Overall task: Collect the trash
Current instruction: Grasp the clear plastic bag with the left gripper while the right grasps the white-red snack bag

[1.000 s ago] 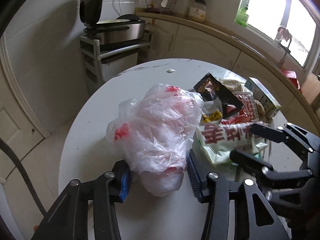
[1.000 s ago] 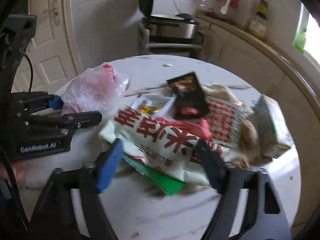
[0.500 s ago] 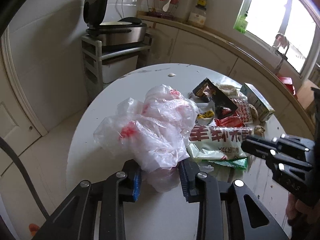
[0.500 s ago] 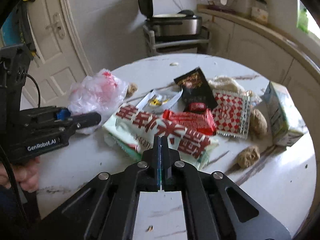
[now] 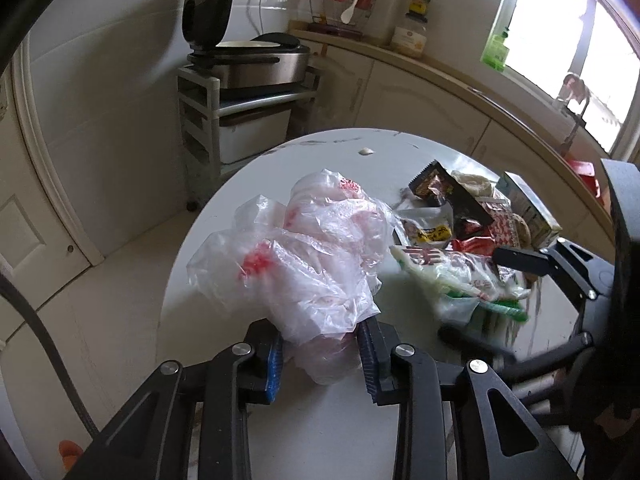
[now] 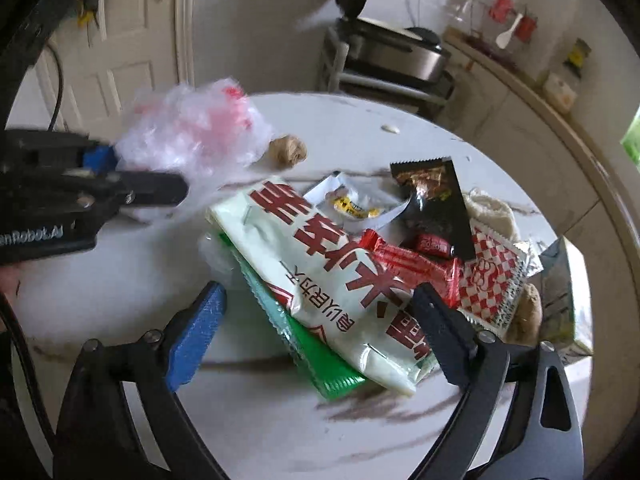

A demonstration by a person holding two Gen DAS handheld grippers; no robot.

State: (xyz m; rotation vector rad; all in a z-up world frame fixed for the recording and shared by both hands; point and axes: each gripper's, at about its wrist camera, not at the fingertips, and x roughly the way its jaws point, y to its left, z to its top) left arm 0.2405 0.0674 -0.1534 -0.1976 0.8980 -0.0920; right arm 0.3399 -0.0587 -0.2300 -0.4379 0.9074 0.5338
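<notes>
A crumpled clear plastic bag (image 5: pixel 304 264) with red print hangs over the white round table (image 5: pixel 320 432), and my left gripper (image 5: pixel 322 354) is shut on its lower end. The same bag (image 6: pixel 192 136) and left gripper (image 6: pixel 132 174) show at the left of the right wrist view. My right gripper (image 6: pixel 318 300) has its jaws opening wide on either side of a white snack packet (image 6: pixel 320 264) with red characters, pads clear of it. That packet lies on a green wrapper (image 6: pixel 324 364) at the near edge of a trash heap.
The heap also holds a black wrapper (image 6: pixel 432 200), a red wrapper (image 6: pixel 412 260), a red-checked sachet (image 6: pixel 492 280) and a small carton (image 6: pixel 564 292). A brown crumpled ball (image 6: pixel 288 150) lies by the bag. A rice cooker (image 5: pixel 248 60) on a rack stands behind the table.
My left gripper closed in on the bag and has kept its hold. My right gripper shut and pulled back from the heap, then came forward again with its jaws spread around the white packet.
</notes>
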